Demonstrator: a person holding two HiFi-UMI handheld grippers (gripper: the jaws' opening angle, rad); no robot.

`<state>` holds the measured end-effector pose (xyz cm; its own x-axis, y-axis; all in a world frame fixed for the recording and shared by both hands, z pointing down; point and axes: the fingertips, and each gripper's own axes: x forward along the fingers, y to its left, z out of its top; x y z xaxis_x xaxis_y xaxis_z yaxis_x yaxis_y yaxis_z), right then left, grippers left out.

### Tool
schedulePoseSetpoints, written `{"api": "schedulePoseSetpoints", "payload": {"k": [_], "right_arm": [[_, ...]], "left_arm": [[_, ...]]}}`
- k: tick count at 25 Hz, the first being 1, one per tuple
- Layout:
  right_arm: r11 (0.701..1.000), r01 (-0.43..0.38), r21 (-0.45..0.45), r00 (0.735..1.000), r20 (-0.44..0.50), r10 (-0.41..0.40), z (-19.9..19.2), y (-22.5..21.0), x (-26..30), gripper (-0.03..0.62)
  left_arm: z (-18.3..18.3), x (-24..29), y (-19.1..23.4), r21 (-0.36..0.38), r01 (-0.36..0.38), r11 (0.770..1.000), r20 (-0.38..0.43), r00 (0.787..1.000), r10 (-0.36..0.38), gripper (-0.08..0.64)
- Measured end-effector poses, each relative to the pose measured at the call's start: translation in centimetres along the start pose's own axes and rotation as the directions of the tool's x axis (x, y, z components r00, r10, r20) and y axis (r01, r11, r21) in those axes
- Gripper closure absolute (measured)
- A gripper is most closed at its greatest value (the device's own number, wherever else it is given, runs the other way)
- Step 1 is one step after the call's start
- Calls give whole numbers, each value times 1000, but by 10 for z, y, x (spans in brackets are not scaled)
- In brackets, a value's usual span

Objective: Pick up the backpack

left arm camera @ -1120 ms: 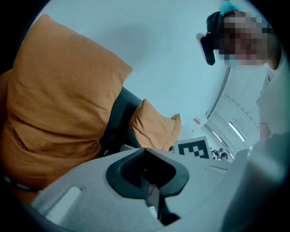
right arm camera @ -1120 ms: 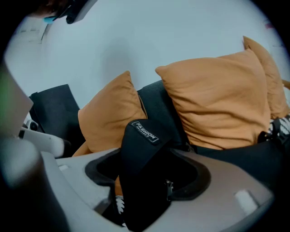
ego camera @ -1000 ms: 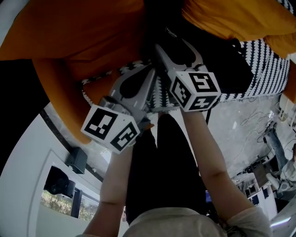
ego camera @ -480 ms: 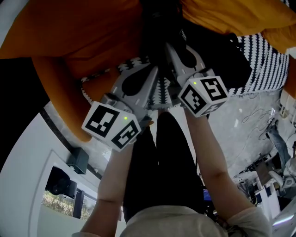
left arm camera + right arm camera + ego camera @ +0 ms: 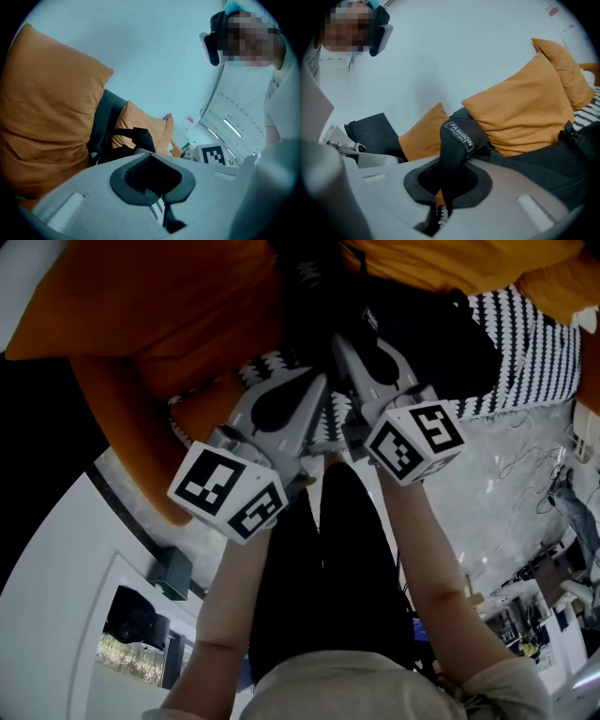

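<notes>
Jaws of right gripper [image 5: 440,213] clamped on black webbing strap [image 5: 457,140]; left gripper [image 5: 159,211] jaws together, nothing seen between. Risk: single-strap grip slips under load, black fabric backpack [image 5: 543,164] drops onto orange cushions [image 5: 525,108].

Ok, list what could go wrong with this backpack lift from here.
The right gripper is shut on just one narrow strap; the backpack's weight might pull it through the jaws.
An orange cushion lies against the backpack and could get dragged along or topple.
The left gripper looks shut with no strap clearly in it, so the bag may hang and swing from one side.
</notes>
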<state>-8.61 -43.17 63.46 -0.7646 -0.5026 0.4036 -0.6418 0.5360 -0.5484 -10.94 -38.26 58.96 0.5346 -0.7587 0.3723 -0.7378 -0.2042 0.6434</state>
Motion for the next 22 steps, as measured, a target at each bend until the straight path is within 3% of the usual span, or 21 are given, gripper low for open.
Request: {"api": "schedulePoseSetpoints", "payload": {"k": [7,14,19,22], "right_arm": [[1000,25,-10,999,49,-24,11,16,-45,572],[999,28,20,995,95,-30,35,43,-91,572],[998,43,41,990,133,-48,57,43,-127,572],[996,66,57,987,144,-74,71,36,-154,572]], "left_arm": [[-6,-17,-30,43,43,998,-22,999,-42,554],[12,-39,-71,93,92,991,-15,996,-91,554],[12,-35,-107,147,147,978,-67,988,-139,554],[9,-32,-127,136,144,980,-93,987,-132,554]]}}
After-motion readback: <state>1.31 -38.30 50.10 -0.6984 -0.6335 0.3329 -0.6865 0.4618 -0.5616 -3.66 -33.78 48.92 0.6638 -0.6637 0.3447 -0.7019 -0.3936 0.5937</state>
